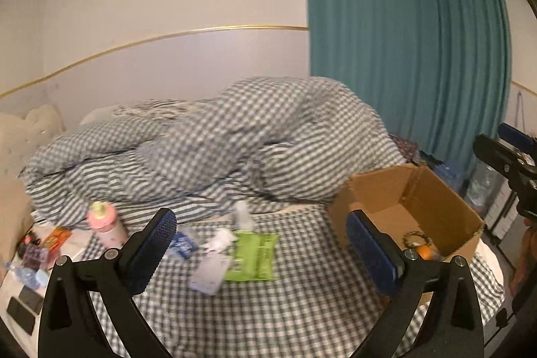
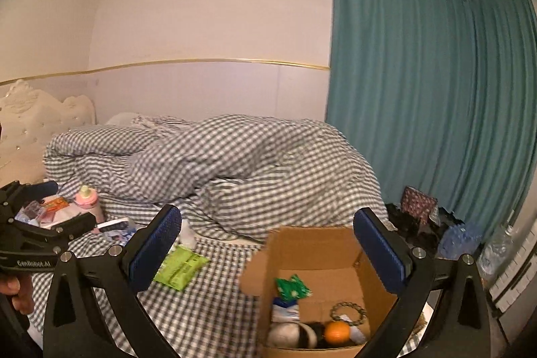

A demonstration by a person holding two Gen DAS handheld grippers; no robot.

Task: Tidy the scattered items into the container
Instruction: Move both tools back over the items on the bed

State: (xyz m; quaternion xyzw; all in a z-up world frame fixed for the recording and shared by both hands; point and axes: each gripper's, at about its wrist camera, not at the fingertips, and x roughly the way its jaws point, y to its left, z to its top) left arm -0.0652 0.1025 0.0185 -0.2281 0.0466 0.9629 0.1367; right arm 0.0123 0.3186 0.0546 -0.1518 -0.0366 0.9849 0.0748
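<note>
We hold our left gripper [image 1: 261,247] and right gripper [image 2: 268,250] spread wide and empty above the bed. The one cardboard box [image 2: 335,244] already holds an orange ball [image 2: 336,331], a green packet [image 2: 292,287] and a beaded ring [image 2: 348,311]. Left on the checked sheet [image 1: 302,307]: one green pouch [image 1: 253,257], one pink bottle [image 1: 105,225], several smaller blurred bits.

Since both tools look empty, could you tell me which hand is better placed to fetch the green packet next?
Probably the left: the left tool, open and empty, frames the green packet directly, whereas the right tool faces the cardboard box.
</note>
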